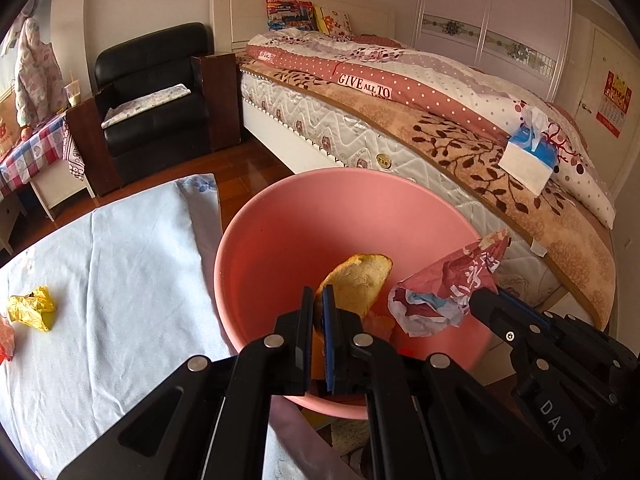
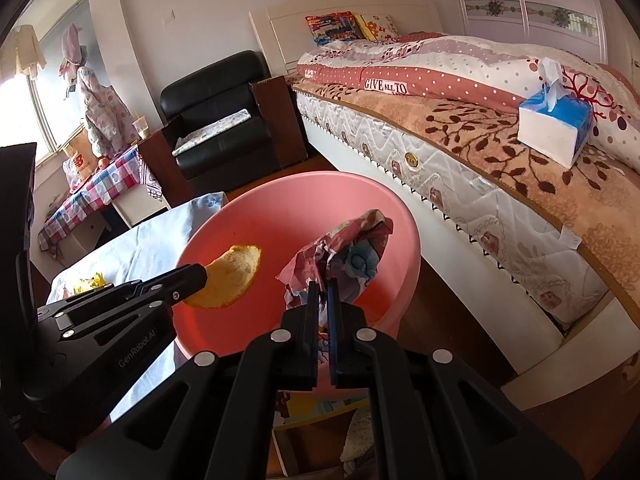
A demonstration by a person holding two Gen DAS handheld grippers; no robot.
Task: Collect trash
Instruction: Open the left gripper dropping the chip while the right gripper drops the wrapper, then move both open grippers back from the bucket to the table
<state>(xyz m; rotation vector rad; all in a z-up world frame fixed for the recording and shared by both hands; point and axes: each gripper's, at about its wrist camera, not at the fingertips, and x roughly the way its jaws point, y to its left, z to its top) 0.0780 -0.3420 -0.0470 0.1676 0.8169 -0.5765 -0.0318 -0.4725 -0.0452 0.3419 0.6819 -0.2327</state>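
Midway: left gripper [image 1: 318, 300] clamps a yellow peel [image 1: 358, 284] and right gripper [image 2: 323, 296] a crumpled wrapper [image 2: 340, 252] over the pink basin [image 1: 280, 216]; yellow scrap [image 1: 32, 308] remains on the cloth [image 1: 120, 260].

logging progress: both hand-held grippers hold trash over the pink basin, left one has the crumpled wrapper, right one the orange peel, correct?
Swapped. The left hand-held gripper holds the orange peel and the right hand-held gripper the crumpled wrapper, both over the pink basin; each wrist view shows it.
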